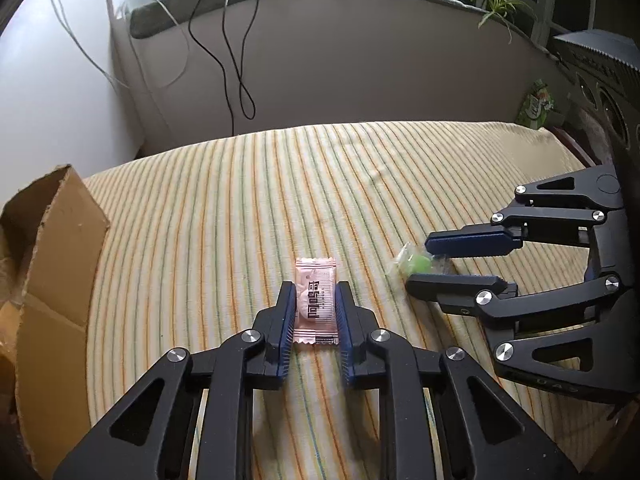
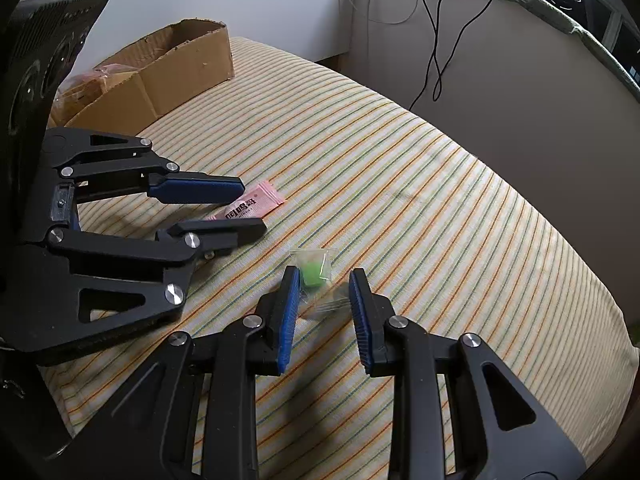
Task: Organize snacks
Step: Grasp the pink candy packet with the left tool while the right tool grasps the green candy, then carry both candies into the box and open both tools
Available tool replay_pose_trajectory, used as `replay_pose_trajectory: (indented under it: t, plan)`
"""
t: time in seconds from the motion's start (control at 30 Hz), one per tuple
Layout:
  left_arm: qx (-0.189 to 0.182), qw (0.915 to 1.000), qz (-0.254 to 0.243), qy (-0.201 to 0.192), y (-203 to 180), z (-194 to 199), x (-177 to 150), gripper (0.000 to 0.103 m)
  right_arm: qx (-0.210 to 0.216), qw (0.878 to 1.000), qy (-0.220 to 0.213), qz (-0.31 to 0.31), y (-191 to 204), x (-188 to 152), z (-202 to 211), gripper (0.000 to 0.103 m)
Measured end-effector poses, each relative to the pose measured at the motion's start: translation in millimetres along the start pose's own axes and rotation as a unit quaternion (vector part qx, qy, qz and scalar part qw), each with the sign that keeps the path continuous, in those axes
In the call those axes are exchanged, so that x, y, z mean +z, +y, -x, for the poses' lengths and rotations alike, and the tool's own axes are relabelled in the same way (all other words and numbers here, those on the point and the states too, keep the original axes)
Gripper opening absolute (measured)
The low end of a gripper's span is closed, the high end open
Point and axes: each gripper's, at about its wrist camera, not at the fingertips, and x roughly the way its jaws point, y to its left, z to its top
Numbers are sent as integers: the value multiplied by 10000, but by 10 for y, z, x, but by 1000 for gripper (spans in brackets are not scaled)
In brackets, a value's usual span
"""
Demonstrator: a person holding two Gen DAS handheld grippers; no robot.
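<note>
- Plainly, the flat pink foil snack sachet with dark lettering (image 1: 315, 303) lies on the cream cloth with orange and green stripes (image 1: 248, 200), clamped along its two long edges by the blue pads of the left gripper (image 1: 315, 308), whose jaws are closed right down on it
- The sachet is thin and slippery; if it is lifted by the edges alone it could buckle or slide out, and the soft cloth might be pinched with it
- The small clear wrapper with a green sweet inside (image 2: 314, 270) sits near the fingertips of the right gripper (image 2: 325, 280); its crinkled tail lies between the partly open jaws, and no pressing by the pads can be made out
- Only the loose film may be caught when these jaws are shut, so the sweet could swing or drop
- The two grippers are close together, so a careless lift could make them collide
- The open brown cardboard box (image 2: 160, 76) stands at the far left edge of the cloth; its raised flap could snag a snack carried low
</note>
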Motion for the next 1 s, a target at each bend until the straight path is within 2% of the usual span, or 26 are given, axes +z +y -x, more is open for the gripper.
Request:
replay_pose_trajectory:
  t: [0.27, 0.57, 1.0]
  plan:
    - [1, 9999, 104, -122, 35, 141, -48, 18, -84, 10000, -46, -24, 56, -37, 79, 26]
    - [15, 9986, 239, -482, 145, 528, -117, 18, -117, 9995, -286, -35, 134, -6, 337, 26]
    - [200, 9922, 494, -1127, 449, 1119, -192, 18, -61, 9968, -763, 222, 503, 345, 675, 26]
